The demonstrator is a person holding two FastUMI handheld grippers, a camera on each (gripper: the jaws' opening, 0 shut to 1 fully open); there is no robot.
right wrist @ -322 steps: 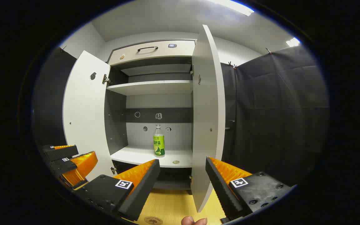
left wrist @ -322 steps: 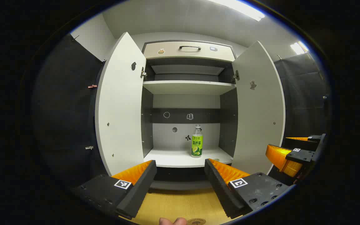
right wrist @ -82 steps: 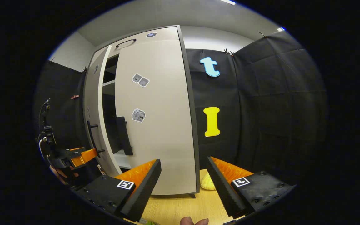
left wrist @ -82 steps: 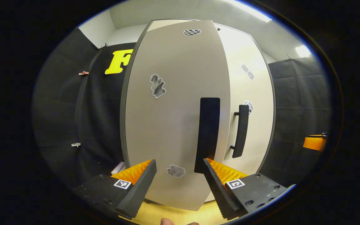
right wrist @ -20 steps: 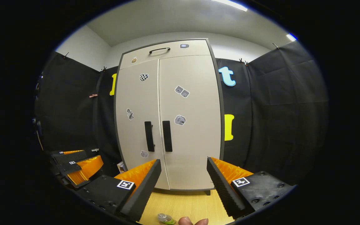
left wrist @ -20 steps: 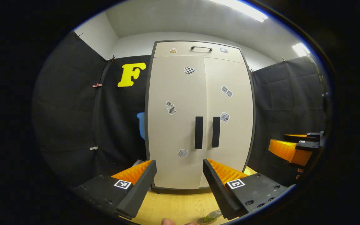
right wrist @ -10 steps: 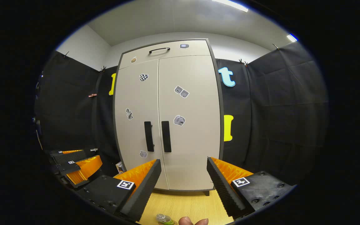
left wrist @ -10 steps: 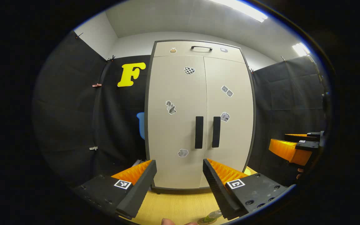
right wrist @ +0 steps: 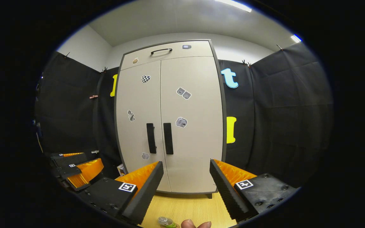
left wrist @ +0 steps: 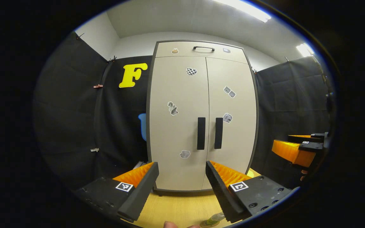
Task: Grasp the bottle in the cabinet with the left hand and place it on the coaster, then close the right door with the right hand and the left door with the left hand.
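The beige cabinet stands straight ahead with its left door and right door both shut, black handles side by side. The bottle with its green label stands on the wooden table by the bottom edge of the left gripper view; its cap shows at the bottom of the right gripper view. My left gripper is open and empty, back from the doors. My right gripper is open and empty too, facing the cabinet. Each gripper appears at the side of the other's view, the left one and the right one.
The light wooden table runs from the cabinet's foot toward me. Black cloth walls close in on both sides. A fingertip shows at the bottom edge. A small yellow object lies by the cabinet's right foot.
Over the last second almost nothing has moved; both views shifted only slightly. Earlier the cabinet doors were open with the bottle on the shelf; now both are shut and the bottle is on the table.
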